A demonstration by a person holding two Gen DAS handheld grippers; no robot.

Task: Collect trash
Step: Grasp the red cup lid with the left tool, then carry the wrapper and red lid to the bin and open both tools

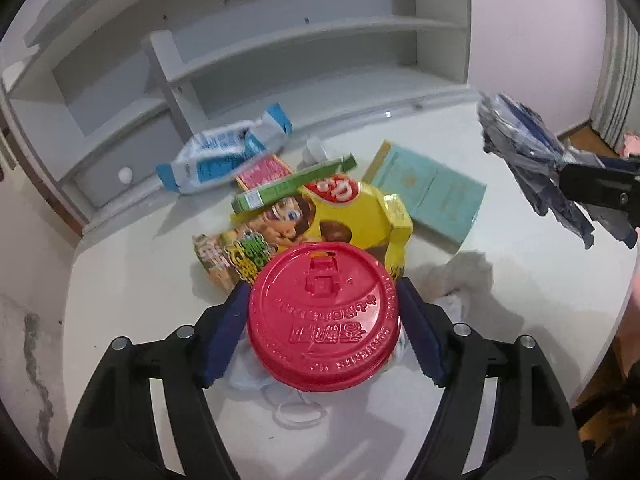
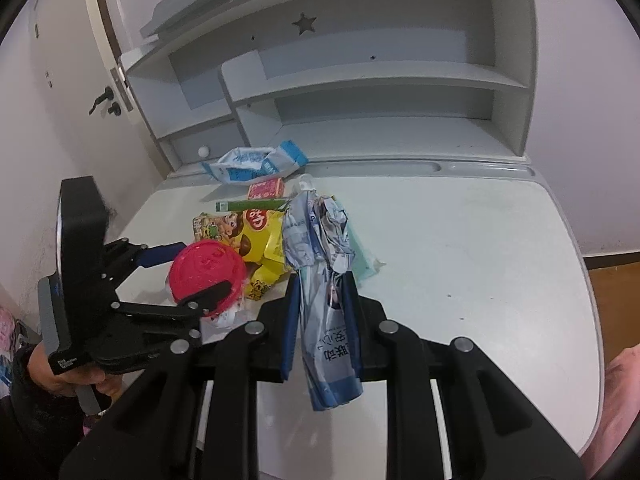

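Note:
My left gripper (image 1: pixel 323 292) is shut on a red plastic cup lid (image 1: pixel 322 316), its blue pads (image 1: pixel 226 332) pressing both sides; it also shows in the right wrist view (image 2: pixel 206 272). My right gripper (image 2: pixel 323 280) is shut on a crumpled blue-and-white wrapper (image 2: pixel 324 280), held above the white table (image 2: pixel 460 240); the wrapper also shows in the left wrist view (image 1: pixel 532 160). A trash pile lies behind the lid: a yellow snack bag (image 1: pixel 352 216), a green box (image 1: pixel 292 188), a pink packet (image 1: pixel 264 170), a teal box (image 1: pixel 432 192) and a blue-white bag (image 1: pixel 224 156).
Crumpled white tissue (image 1: pixel 452 280) and a white face mask (image 1: pixel 296 412) lie on the table near the lid. A grey shelf unit (image 2: pixel 360 80) stands along the table's back edge. A door (image 2: pixel 60 80) is at the left. Wooden floor (image 2: pixel 616 292) lies right of the table.

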